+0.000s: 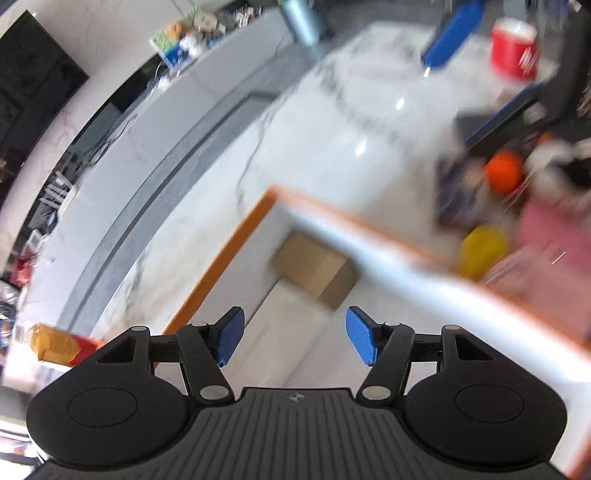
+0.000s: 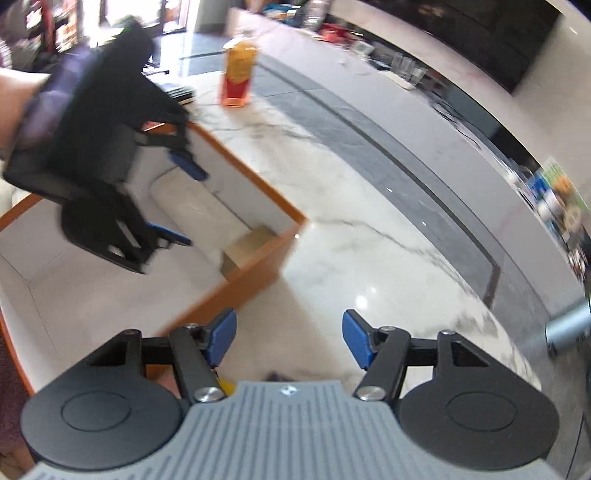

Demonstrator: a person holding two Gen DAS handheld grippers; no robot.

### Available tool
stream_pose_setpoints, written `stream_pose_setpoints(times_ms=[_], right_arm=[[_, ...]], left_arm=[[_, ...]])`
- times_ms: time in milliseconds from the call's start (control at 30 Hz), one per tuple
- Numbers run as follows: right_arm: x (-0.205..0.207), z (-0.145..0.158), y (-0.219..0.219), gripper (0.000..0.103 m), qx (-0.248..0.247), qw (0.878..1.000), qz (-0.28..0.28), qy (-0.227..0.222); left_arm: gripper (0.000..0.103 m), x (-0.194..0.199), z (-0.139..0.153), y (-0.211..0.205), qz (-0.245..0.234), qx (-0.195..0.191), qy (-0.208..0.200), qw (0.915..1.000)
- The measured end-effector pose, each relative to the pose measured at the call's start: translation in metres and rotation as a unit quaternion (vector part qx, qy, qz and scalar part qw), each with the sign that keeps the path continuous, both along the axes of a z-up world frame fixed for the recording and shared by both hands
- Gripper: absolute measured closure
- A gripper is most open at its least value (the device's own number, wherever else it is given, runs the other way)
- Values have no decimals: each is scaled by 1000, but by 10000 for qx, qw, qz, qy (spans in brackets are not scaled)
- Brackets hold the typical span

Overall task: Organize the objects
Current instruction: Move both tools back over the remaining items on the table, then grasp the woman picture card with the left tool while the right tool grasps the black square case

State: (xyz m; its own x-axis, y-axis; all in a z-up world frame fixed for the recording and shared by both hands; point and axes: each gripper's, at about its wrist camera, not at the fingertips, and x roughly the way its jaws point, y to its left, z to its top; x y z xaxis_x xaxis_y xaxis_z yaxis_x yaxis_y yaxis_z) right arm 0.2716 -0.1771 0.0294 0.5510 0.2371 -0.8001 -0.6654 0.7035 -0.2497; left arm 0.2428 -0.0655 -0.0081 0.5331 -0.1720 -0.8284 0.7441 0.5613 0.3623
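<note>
An orange-walled box with a white inside [image 1: 218,266] [image 2: 258,266] stands on the marble counter. A small brown cardboard box [image 1: 314,269] [image 2: 247,247] lies in its far corner, beside a white roll [image 2: 199,210]. My left gripper [image 1: 293,339] is open and empty, hovering over the box; it also shows in the right wrist view [image 2: 184,199]. My right gripper [image 2: 288,338] is open and empty, above the counter just outside the box; one of its blue fingers [image 1: 450,33] shows in the left wrist view.
An orange ball [image 1: 504,171], a yellow object [image 1: 480,251], a pink item [image 1: 550,229] and a red cup [image 1: 513,46] lie beyond the box. A yellow-and-red packet [image 2: 238,74] [image 1: 59,345] stands on the counter. A grey cylinder [image 2: 569,325] is at right.
</note>
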Motion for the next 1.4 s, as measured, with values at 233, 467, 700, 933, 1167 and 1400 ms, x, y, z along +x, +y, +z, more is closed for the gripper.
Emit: stream_pose_setpoints(times_ms=[233,467,700,933,1167,1400], right_arm=[[-13,-5,-75,43,120,9951,-966,169],[-15,-36,-114,44,92,9941,-1014,379],[16,-76,-127,34,-123,9938,-811,748],[52,-108,-129,24,-220,9916,-623,1110],[65,-128,-129,21,-332,9893,-401,1366],[70,-136,-131,25,-154,9880,-461,1466]], left_arm=[[30,-24,27,-63,-679,-529,329,9957],[26,-26,-22,-133,-1197,-177,579,9910],[22,6,-63,-156,-925,21,1007,9906],[21,32,-89,-164,-874,206,1384,9863],[16,47,-105,-172,-915,140,1712,9809],[34,50,-116,-178,-753,110,2002,9768]])
